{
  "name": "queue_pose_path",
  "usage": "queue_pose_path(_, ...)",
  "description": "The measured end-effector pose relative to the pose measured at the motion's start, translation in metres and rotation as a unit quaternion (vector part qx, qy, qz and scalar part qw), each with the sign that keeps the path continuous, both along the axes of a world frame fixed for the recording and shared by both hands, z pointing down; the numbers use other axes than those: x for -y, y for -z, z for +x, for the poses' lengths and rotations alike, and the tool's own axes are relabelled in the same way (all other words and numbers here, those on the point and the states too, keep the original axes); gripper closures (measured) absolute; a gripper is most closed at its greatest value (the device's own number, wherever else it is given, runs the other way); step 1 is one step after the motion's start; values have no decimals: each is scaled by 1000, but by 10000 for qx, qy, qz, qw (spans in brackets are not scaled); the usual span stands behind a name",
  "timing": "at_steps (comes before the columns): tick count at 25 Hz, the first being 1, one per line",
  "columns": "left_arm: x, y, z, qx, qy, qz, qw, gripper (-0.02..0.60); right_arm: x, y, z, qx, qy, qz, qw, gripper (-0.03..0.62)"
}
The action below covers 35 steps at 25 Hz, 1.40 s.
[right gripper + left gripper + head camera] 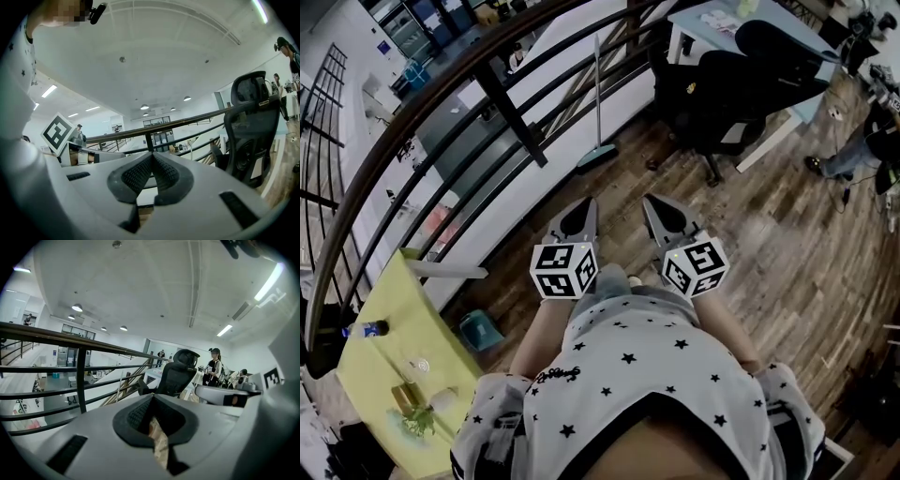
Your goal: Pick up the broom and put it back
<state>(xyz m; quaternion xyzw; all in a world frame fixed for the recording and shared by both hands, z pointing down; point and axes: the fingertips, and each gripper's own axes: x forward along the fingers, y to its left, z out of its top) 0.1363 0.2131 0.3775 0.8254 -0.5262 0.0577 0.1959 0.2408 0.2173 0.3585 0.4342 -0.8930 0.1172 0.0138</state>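
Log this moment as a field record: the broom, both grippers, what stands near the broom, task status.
broom: upright at the railing, head on the wood floor, nothing touching it
left gripper: jaws together, nothing between them, pointed toward the railing, short of the broom
right gripper: jaws together, nothing between them, beside the left gripper
near broom: black office chair, to its right in the head view
task status: broom not yet picked up
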Motion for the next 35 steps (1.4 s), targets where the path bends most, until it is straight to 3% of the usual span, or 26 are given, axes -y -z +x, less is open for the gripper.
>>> queue_pose_path(13,20,-14,1,-40,137,-201,9997,569,25,-13,-5,-60,23,-273,9996,600)
queue_pose_path(21,73,-20,7,-70,73,-197,9998,569,70,-17,0,-175,-5,-272,9995,600)
queue_pose_path(35,209,-13,8,-57,156,-211,9996,569,208,-8,4,-220,-75,-227,9995,600)
